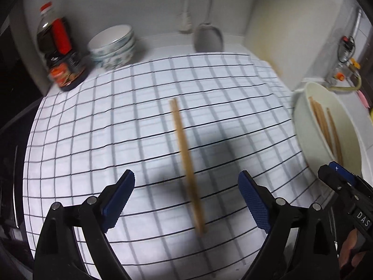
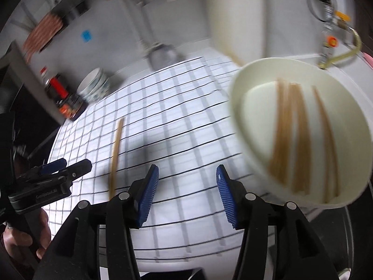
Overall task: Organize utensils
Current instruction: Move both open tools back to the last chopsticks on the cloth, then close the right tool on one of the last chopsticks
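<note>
One wooden chopstick [image 1: 186, 163] lies on the checked cloth [image 1: 116, 116], pointing away from me. My left gripper [image 1: 186, 182] hangs over its near half, open wide, pads apart from the stick. In the right wrist view the same chopstick [image 2: 115, 154] lies left of my right gripper [image 2: 187, 175], which is open with only cloth [image 2: 186, 128] between its fingers. A cream bowl [image 2: 251, 107] at the right holds several chopsticks [image 2: 296, 140]. The left wrist view shows that bowl [image 1: 305, 126] at the cloth's right edge, with the right gripper's tip [image 1: 335, 175] beside it.
A dark sauce bottle [image 1: 60, 53] and stacked patterned bowls [image 1: 114, 44] stand at the back left. A metal ladle [image 1: 207, 37] hangs against the back wall. A pale board [image 1: 291, 35] leans at the back right. A hand [image 2: 21, 240] holds the left gripper.
</note>
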